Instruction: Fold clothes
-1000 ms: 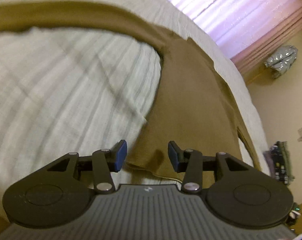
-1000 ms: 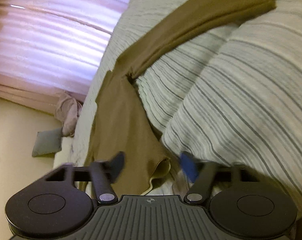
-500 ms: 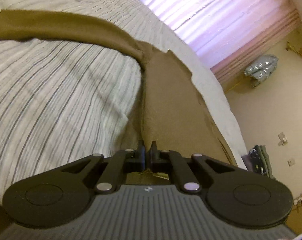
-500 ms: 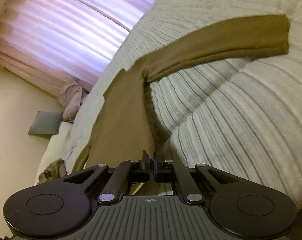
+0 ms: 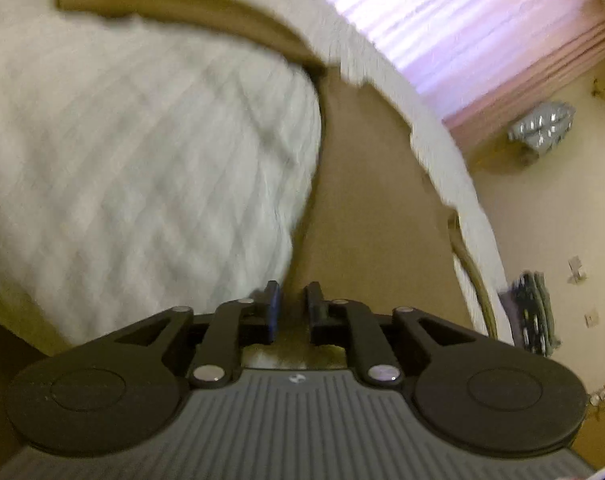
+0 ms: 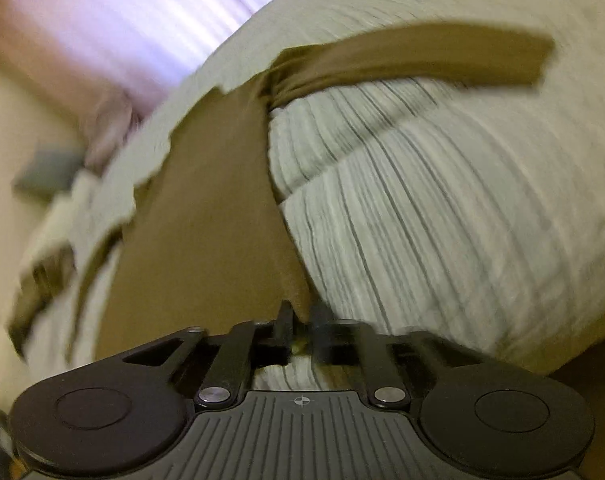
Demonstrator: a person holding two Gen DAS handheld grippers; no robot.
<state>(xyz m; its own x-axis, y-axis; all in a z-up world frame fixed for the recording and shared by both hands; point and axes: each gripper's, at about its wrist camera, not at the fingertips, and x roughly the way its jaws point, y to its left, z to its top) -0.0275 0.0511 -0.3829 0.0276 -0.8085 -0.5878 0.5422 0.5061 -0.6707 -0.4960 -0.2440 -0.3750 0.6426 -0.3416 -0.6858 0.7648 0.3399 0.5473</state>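
Observation:
A brown long-sleeved garment [image 5: 366,208] lies across a striped pale bed cover [image 5: 142,152], one sleeve [image 5: 206,4] stretched far to the left. My left gripper [image 5: 292,304] is at the near hem. Its jaws are opening, a small gap shows, and the cloth runs between them without the pads pressing it. In the blurred right wrist view the same garment [image 6: 206,232] rises from my right gripper [image 6: 302,320], its other sleeve [image 6: 422,60] reaching right. These jaws are opening too, with a narrow fold of the hem still in the gap.
The bed cover [image 6: 442,208] bulges in a high fold beside the garment. A bright curtain [image 5: 442,20] hangs behind the bed. On the floor lie a silver bundle [image 5: 540,128], dark items [image 5: 534,312], a grey cushion [image 6: 46,172] and a pinkish cloth heap [image 6: 110,128].
Both grippers went from wide apart to closed on the hem, and now their jaws have parted a little. Both views have shifted and blurred, and the right one has rolled.

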